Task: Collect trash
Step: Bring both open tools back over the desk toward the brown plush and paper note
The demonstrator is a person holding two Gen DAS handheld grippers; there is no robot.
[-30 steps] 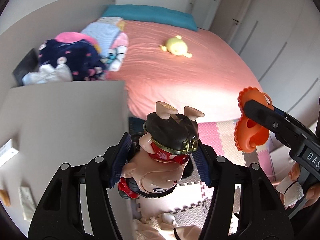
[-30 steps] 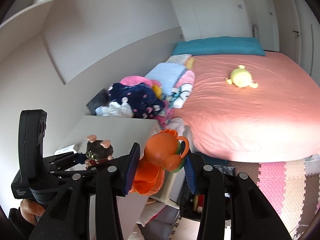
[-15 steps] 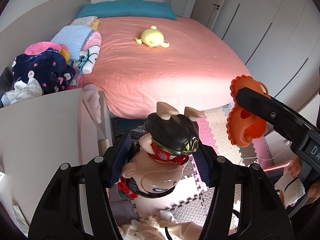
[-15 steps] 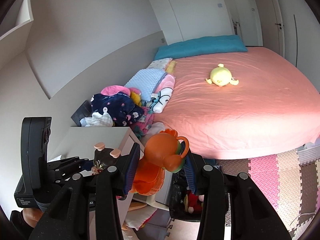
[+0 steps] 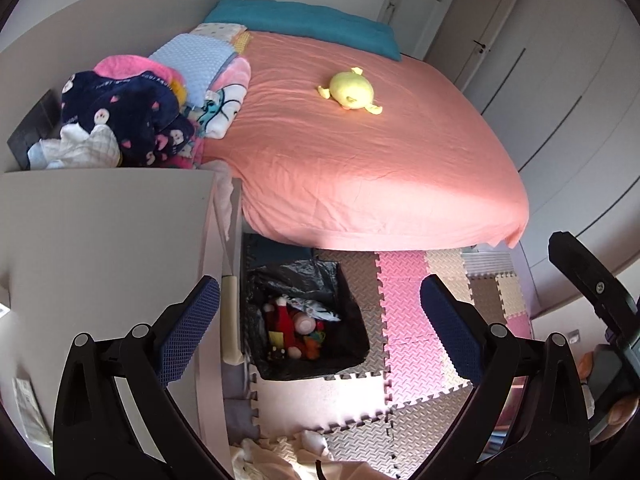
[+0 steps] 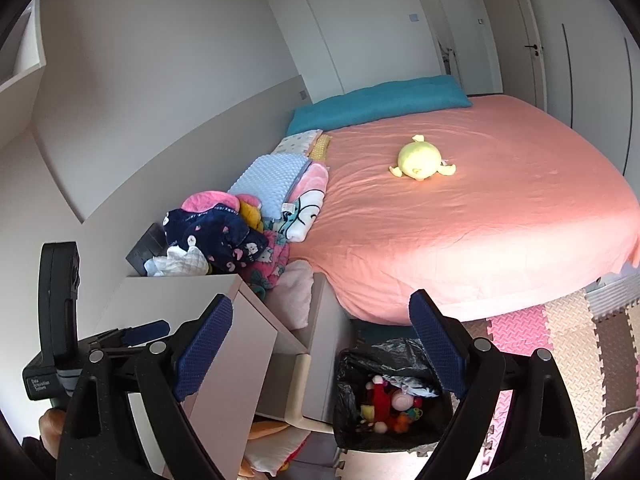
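Observation:
A bin lined with a black bag (image 5: 348,280) stands on the floor between the white desk and the bed; it also shows in the right wrist view (image 6: 348,376). Several toys lie inside it, among them a red figure (image 5: 282,318) (image 6: 374,398). My left gripper (image 5: 318,320) is open and empty, above the bin. My right gripper (image 6: 320,344) is open and empty, above and left of the bin. The right gripper's body shows at the right edge of the left wrist view (image 5: 592,292), and the left gripper's body at the left of the right wrist view (image 6: 60,312).
A white desk (image 5: 100,240) is at the left with a paper slip (image 5: 26,404). The bed with a pink sheet (image 5: 360,160) carries a yellow plush (image 5: 352,90), folded blankets (image 5: 192,60) and clothes (image 5: 120,116). Foam puzzle mats (image 5: 404,300) cover the floor. Wardrobe doors (image 5: 560,80) stand at right.
Both grippers have opened. The pig figure has left my left gripper and the orange toy has left my right; toys now lie in the bin below. Both views have tilted toward the bin.

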